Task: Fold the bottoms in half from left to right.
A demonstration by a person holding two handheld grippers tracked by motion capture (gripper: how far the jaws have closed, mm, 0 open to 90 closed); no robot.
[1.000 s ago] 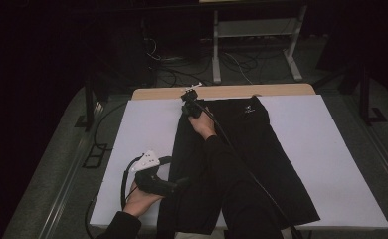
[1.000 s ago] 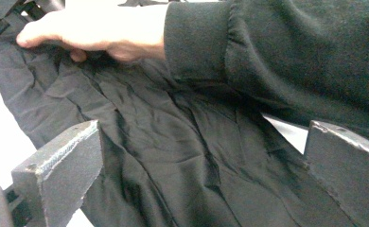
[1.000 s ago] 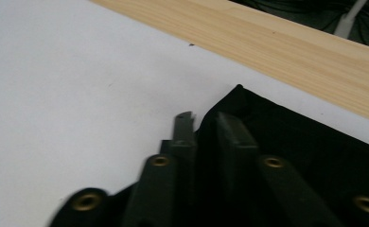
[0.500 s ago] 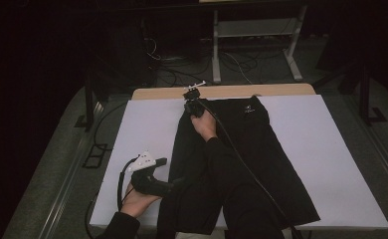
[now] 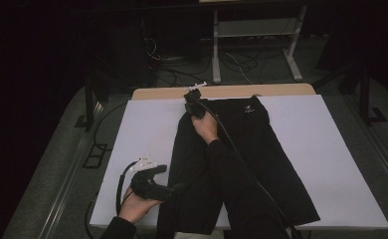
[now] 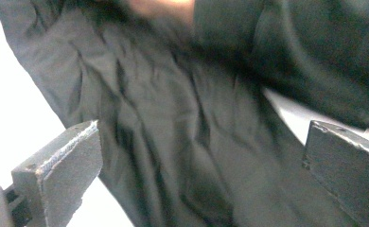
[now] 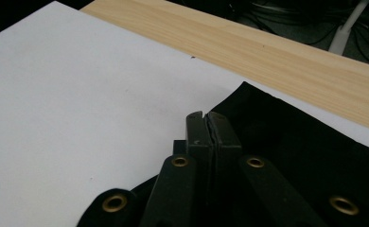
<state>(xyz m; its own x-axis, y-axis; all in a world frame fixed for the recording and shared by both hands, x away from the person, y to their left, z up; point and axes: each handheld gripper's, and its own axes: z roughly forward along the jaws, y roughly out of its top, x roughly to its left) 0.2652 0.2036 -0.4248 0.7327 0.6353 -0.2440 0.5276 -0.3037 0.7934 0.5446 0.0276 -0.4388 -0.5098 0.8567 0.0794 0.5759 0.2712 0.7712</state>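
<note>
Black trousers lie lengthwise on the desk. Right gripper jaws have just closed at their far waist corner, likely pinching cloth; left gripper jaws gape at the near leg.

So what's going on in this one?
A person is working on a pair of black trousers spread on a white sheet over the table. The right gripper is at the far waistband corner, its jaws closed, apparently pinching the fabric edge. The left gripper sits at the near left leg with its jaws wide open, the cloth lying ahead of them, not gripped.
</note>
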